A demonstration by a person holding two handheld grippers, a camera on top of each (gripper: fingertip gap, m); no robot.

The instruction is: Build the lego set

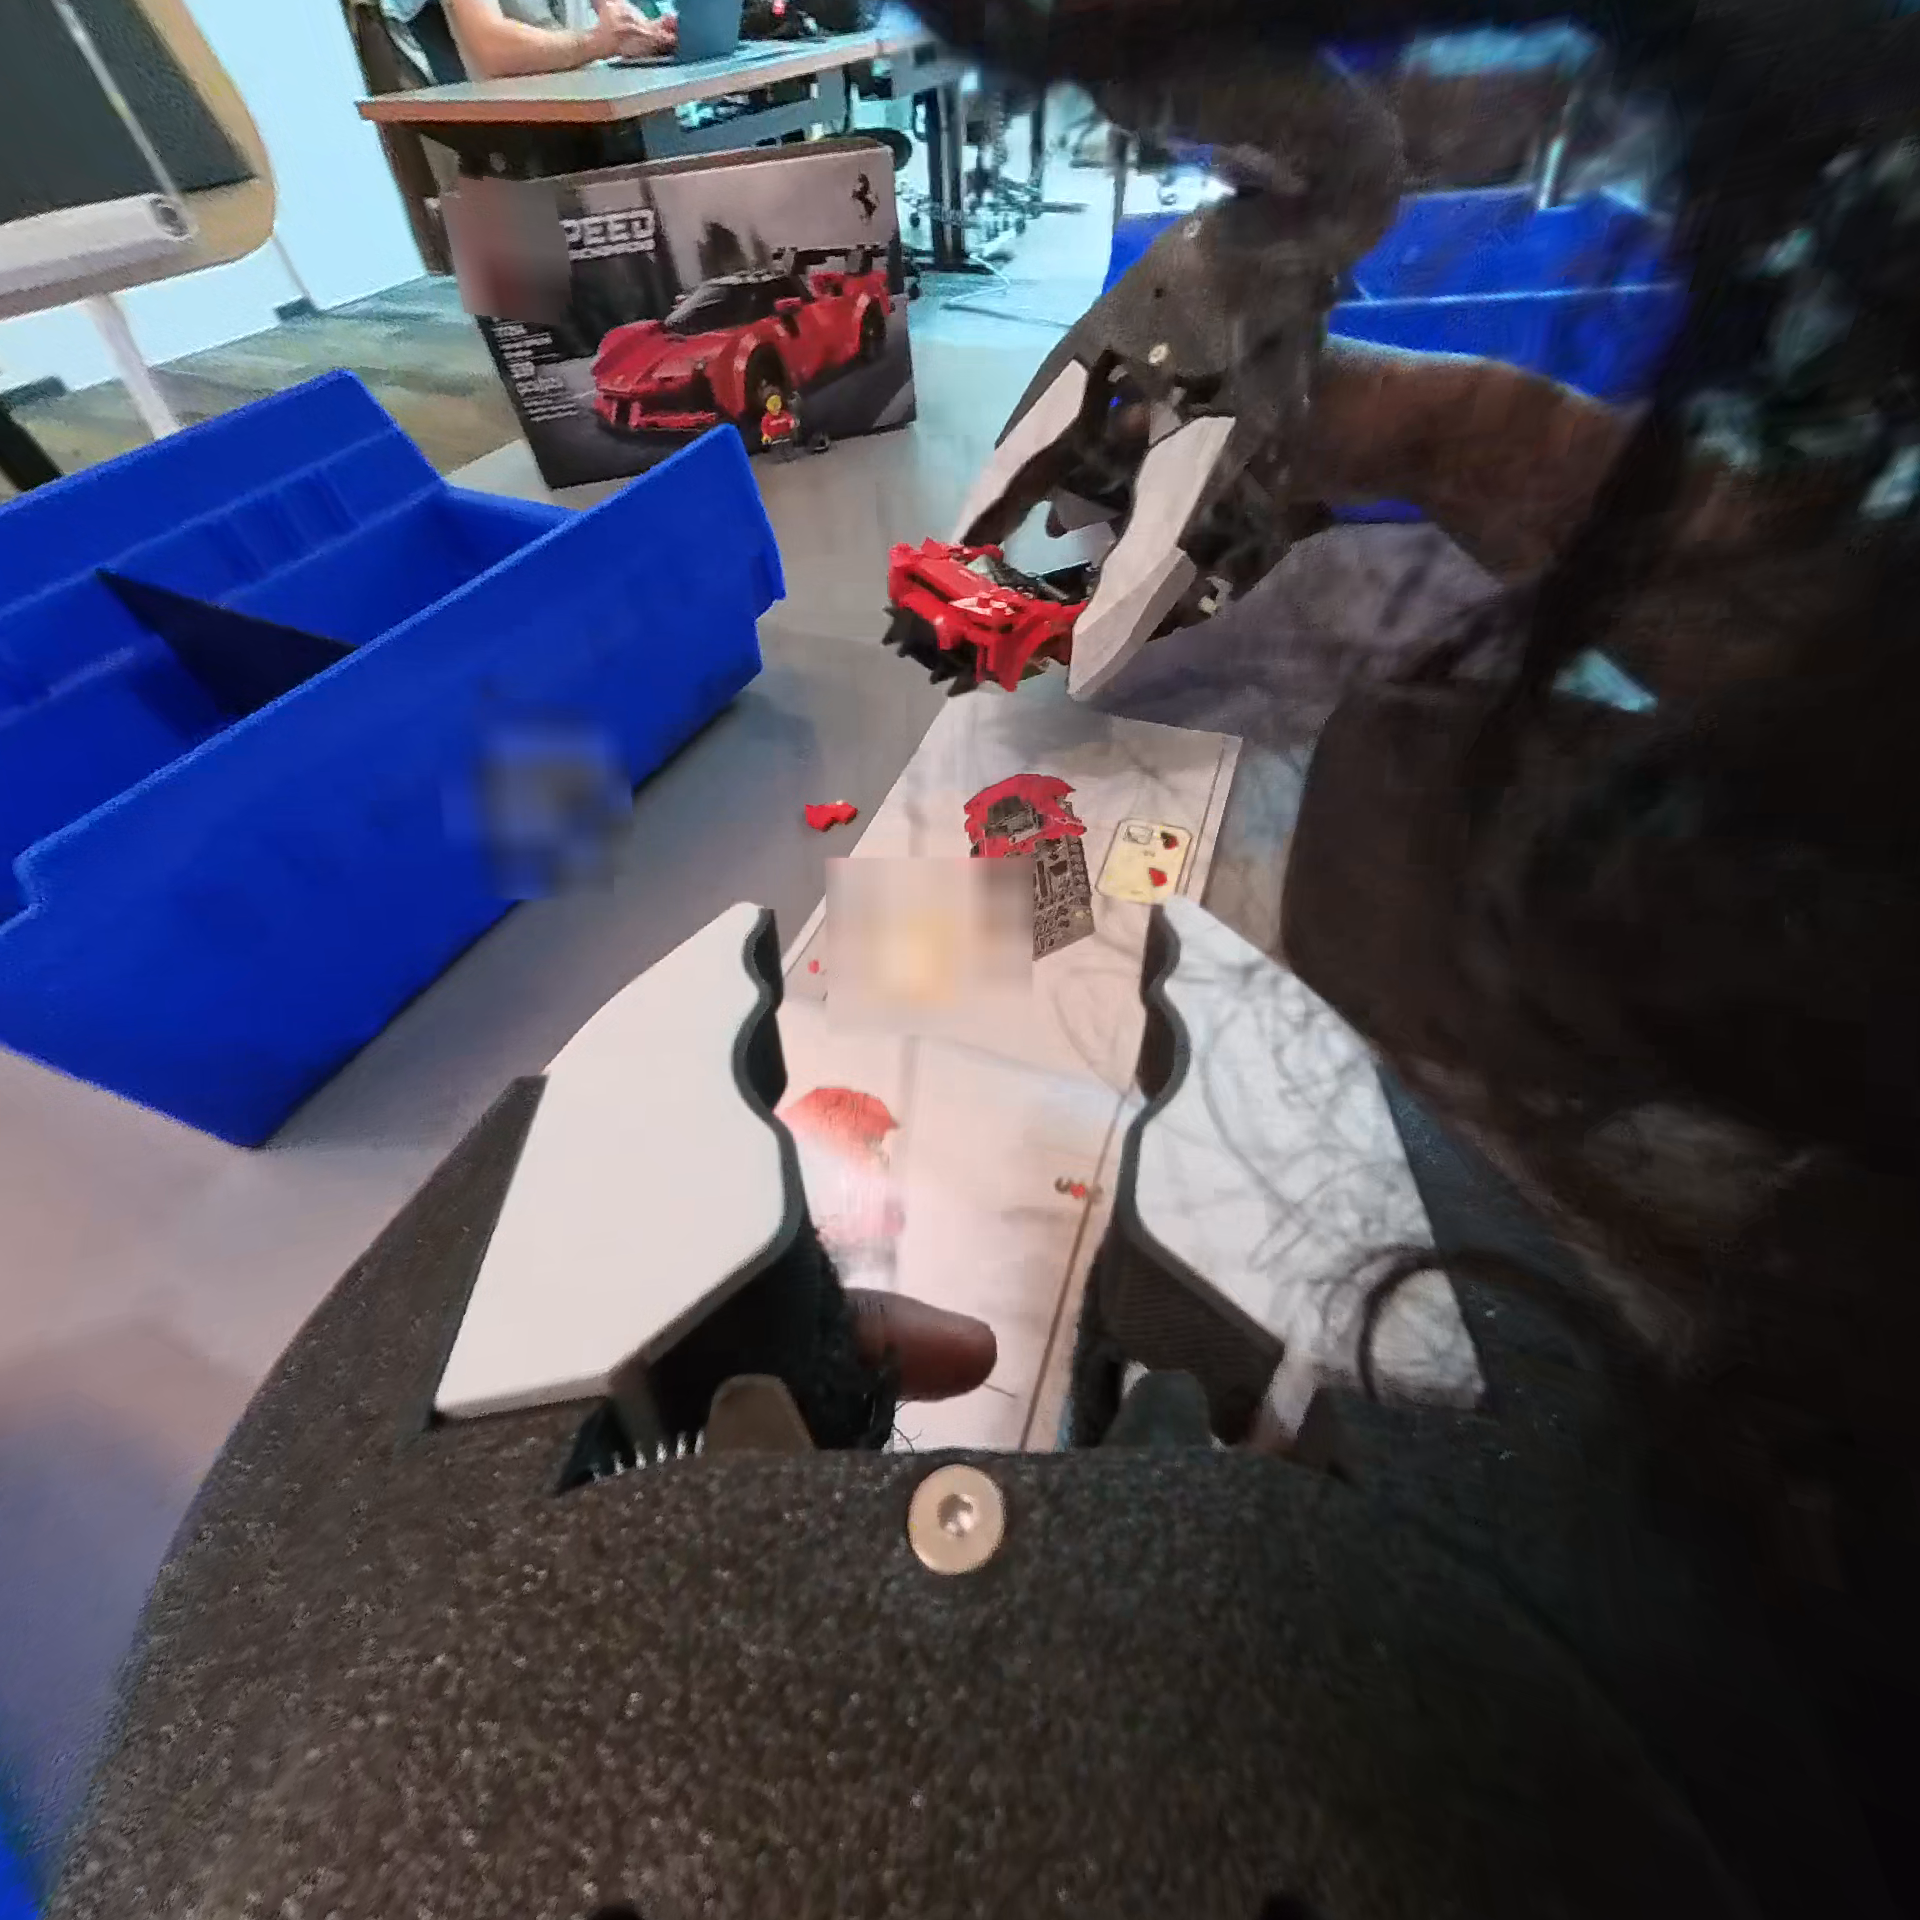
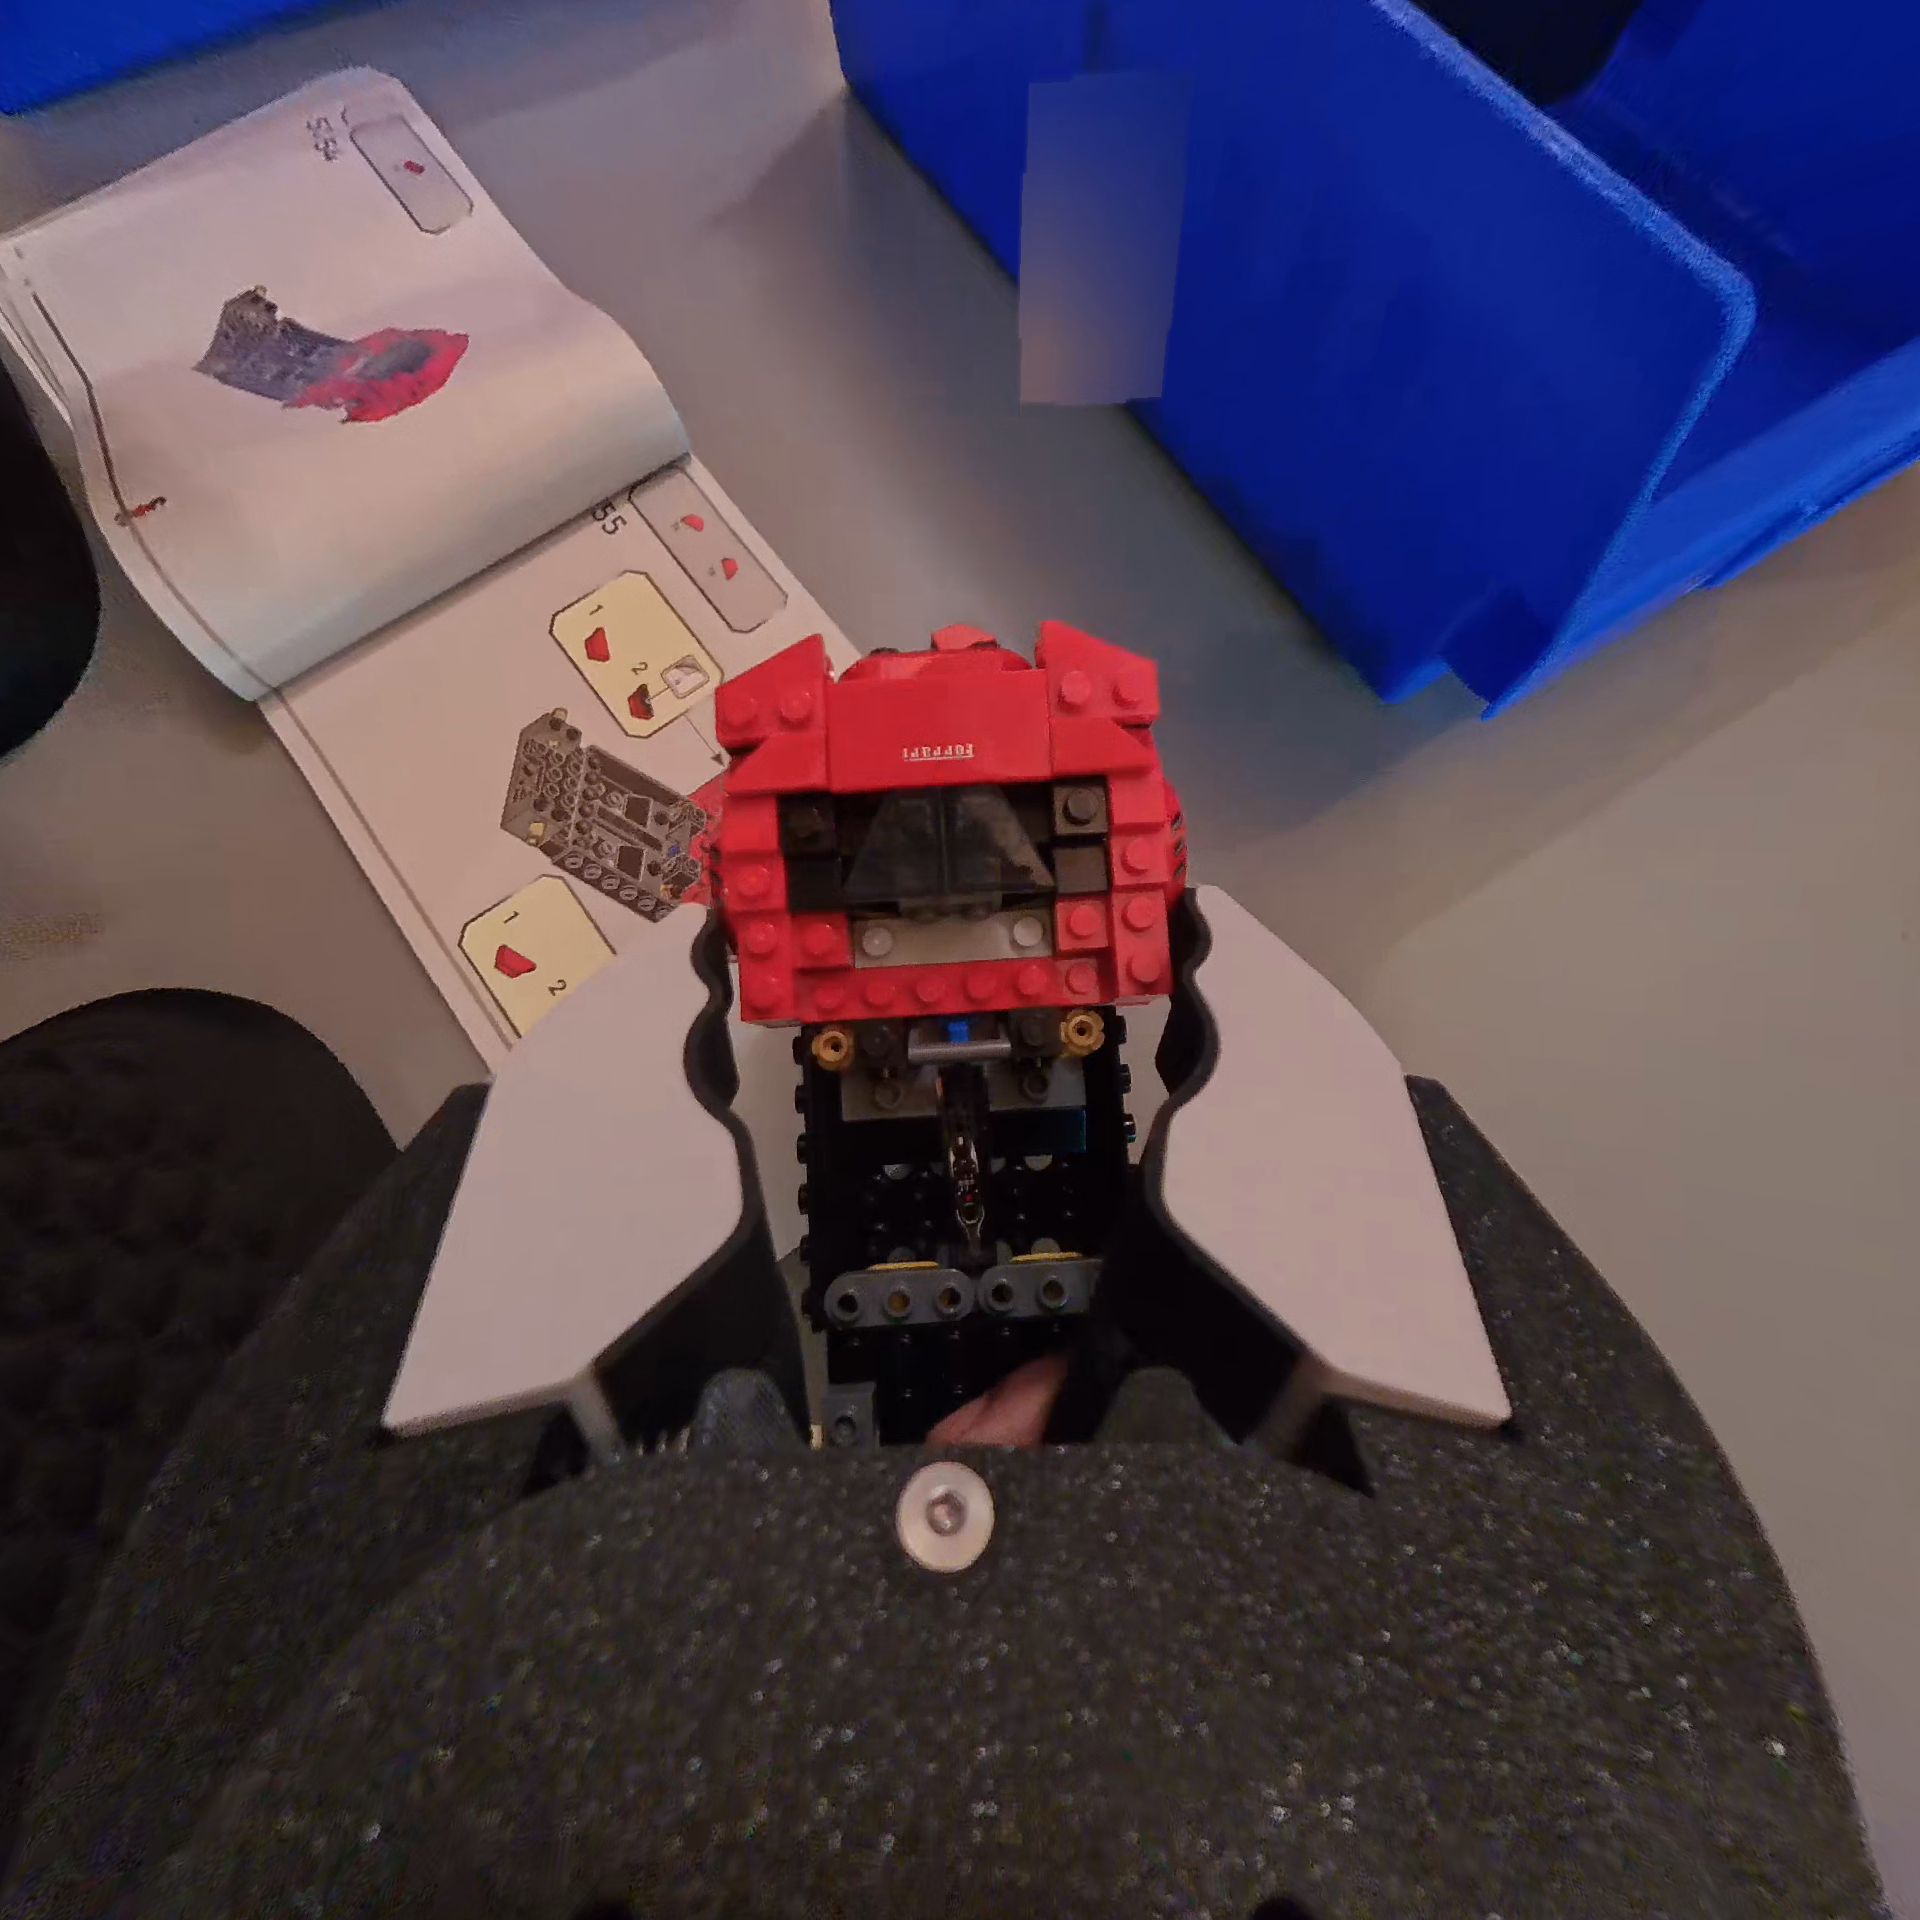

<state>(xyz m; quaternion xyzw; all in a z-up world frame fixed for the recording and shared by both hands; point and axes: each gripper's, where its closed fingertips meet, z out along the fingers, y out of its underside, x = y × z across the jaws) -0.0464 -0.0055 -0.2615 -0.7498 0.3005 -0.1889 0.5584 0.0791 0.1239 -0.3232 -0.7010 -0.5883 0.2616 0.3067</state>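
My right gripper [image 2: 940, 966] is shut on a half-built red and black lego car [image 2: 945, 821] and holds it above the grey table. The car's red body sticks out past the fingertips and its black chassis lies between the fingers. In the left wrist view the same right gripper [image 1: 1039, 613] holds the car [image 1: 977, 613] in the air above the open instruction booklet [image 1: 1039, 997]. My left gripper [image 1: 961, 935] is open and empty, low over the booklet. A small loose red piece [image 1: 829, 815] lies on the table left of the booklet.
A big blue bin [image 1: 364, 727] stands on the left; it also shows in the right wrist view [image 2: 1403, 312] at upper right. The set's box [image 1: 707, 312] stands behind it. The booklet [image 2: 343, 416] lies left of the car. A person sits at a far desk [image 1: 623, 94]. My left tips are about 15 cm from the small loose red piece [image 1: 829, 815], my right tips only 9 cm.
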